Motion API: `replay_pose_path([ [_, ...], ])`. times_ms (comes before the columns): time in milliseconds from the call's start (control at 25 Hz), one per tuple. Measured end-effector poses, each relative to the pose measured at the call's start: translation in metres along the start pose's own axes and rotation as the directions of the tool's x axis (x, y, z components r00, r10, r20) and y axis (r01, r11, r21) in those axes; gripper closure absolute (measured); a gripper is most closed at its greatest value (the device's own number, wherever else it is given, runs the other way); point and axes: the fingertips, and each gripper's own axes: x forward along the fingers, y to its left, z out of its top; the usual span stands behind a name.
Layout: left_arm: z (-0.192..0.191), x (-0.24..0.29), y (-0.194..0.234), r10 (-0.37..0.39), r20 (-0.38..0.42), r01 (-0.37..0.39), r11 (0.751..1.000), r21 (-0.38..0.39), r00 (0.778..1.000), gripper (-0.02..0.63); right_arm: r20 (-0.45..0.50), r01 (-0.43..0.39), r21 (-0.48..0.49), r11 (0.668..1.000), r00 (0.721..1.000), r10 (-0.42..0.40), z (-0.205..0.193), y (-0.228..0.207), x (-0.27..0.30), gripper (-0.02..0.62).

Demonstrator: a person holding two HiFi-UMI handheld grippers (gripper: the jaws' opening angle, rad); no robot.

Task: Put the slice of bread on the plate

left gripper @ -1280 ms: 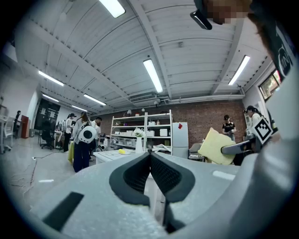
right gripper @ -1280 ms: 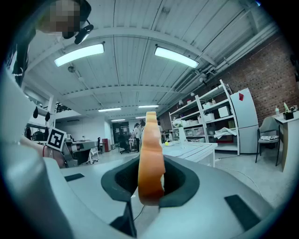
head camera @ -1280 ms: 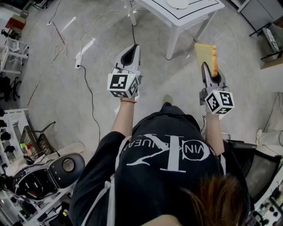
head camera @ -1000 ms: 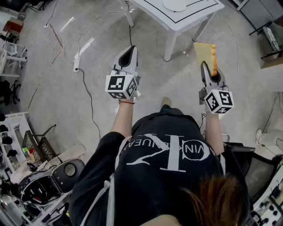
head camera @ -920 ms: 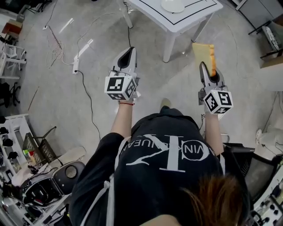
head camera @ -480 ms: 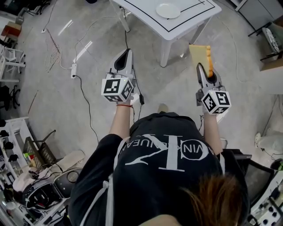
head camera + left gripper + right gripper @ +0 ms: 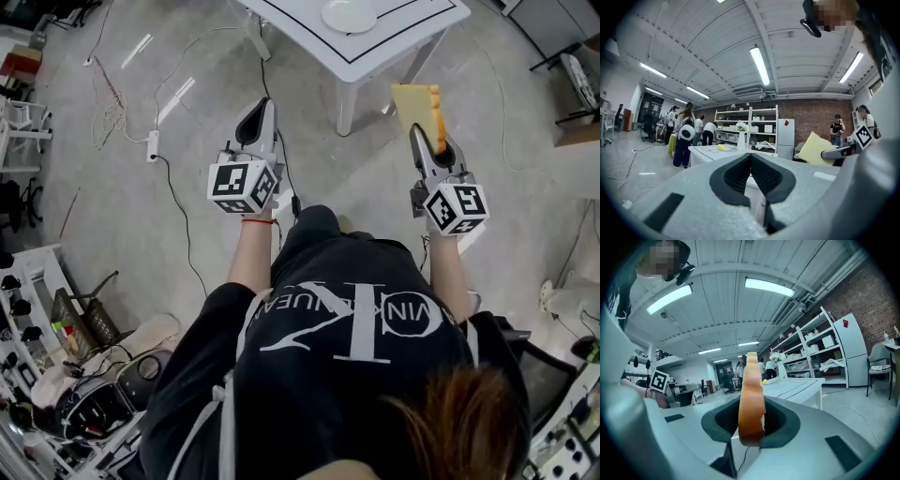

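Note:
A slice of bread (image 7: 416, 106) with an orange crust stands on edge in my right gripper (image 7: 424, 139), which is shut on its lower end. In the right gripper view the bread (image 7: 751, 380) rises upright between the dark pads (image 7: 776, 423). The white plate (image 7: 349, 14) lies bare on the white table (image 7: 412, 28), ahead of both grippers and off to the left of the bread. My left gripper (image 7: 257, 112) is held level over the floor, shut with nothing in it; its pads (image 7: 740, 171) meet at the tip. The bread (image 7: 814, 149) also shows at the right of the left gripper view.
The table has black lines on its top and legs (image 7: 345, 94) reaching the grey floor. Cables and a power strip (image 7: 153, 145) lie on the floor at the left. Shelving (image 7: 750, 126) and several people (image 7: 686, 138) are further back in the room. Cluttered racks (image 7: 37, 309) stand at the lower left.
The person has walked toward the table, carrying both grippers forward. The table and plate now sit closer to the grippers. The bread stays clamped in the right gripper.

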Motion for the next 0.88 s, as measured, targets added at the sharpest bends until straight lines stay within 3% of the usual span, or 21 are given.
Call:
replay_pose_path([
  [400, -0.007, 0.028, 0.004, -0.018, -0.034, 0.018, 1.0, 0.003, 0.999, 0.595, -0.011, 0.006, 0.025, 1.0, 1.0, -0.006, -0.002, -0.019, 0.017, 0.5],
  [880, 0.001, 0.138, 0.016, -0.128, -0.041, 0.128, 0.992, -0.006, 0.991, 0.595, 0.003, 0.056, 0.048, 0.997, 0.998, -0.056, 0.022, -0.067, 0.079, 0.499],
])
